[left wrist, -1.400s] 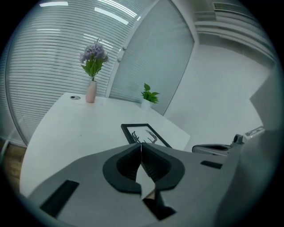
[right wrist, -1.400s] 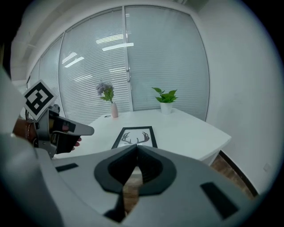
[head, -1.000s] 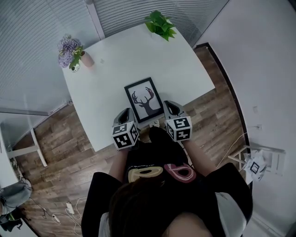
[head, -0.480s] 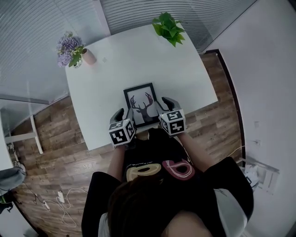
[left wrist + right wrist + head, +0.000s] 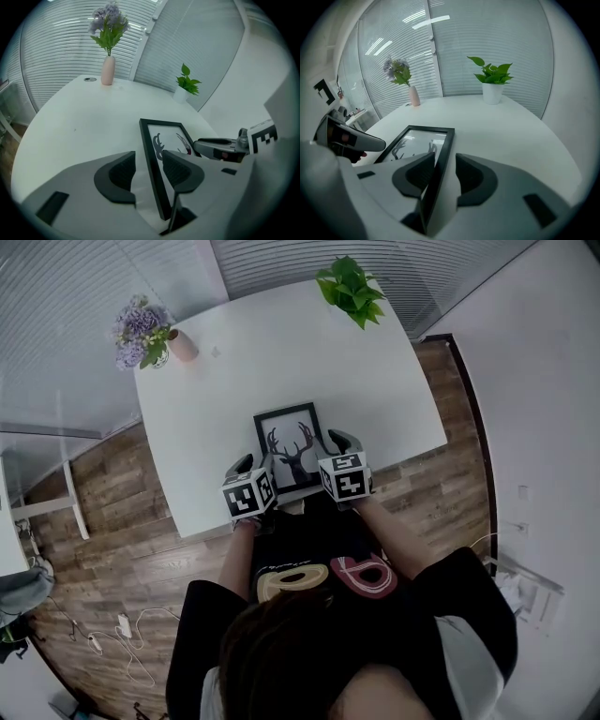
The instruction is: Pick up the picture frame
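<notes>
A black picture frame with a deer-head print lies flat on the white table, near its front edge. My left gripper is at the frame's left side and my right gripper at its right side. In the left gripper view the jaws of the left gripper are opening, and the frame's left edge runs between them with a gap on each side. In the right gripper view the right gripper is opening too, astride the frame's right edge, pads not pressing.
A pink vase of purple flowers stands at the table's far left corner and a potted green plant at the far right. Wood floor surrounds the table; blinds run along the far wall.
Both grippers have come forward and down from the table's front edge to the frame's two sides. The frame has not moved.
</notes>
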`<state>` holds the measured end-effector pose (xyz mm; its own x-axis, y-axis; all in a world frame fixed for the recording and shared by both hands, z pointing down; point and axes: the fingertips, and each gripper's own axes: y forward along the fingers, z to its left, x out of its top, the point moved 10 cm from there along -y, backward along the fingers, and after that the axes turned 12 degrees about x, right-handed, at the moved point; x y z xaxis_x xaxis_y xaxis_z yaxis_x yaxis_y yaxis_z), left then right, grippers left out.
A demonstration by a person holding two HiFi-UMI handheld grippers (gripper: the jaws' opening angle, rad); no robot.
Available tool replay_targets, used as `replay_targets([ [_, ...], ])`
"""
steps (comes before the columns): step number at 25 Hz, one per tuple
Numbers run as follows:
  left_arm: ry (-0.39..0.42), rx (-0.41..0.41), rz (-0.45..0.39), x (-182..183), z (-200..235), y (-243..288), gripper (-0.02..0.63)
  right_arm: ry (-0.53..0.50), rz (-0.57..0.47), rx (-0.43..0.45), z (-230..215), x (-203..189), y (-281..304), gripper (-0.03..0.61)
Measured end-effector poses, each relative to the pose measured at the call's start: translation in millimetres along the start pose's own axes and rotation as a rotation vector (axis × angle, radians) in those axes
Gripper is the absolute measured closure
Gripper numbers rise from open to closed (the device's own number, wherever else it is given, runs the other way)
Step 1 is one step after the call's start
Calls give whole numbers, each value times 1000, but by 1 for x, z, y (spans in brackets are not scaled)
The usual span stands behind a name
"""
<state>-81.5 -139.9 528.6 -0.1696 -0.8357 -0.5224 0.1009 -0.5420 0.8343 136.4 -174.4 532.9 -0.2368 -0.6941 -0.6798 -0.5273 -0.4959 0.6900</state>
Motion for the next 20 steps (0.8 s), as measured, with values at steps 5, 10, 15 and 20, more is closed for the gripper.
replay_targets([
  [5,-18,-6,21,1,2,8,423,16,38,2,0,-1,7,442],
  [10,-28,-7,69,-1,4,14,423,41,47,9,0,-1,9,449],
  [15,-26,-7,76,-1,4,15,423,52,46,17,-2,-1,8,449],
  [20,-32,-7,65,-1,5,14,423,39,68,9,3,1,10,463],
])
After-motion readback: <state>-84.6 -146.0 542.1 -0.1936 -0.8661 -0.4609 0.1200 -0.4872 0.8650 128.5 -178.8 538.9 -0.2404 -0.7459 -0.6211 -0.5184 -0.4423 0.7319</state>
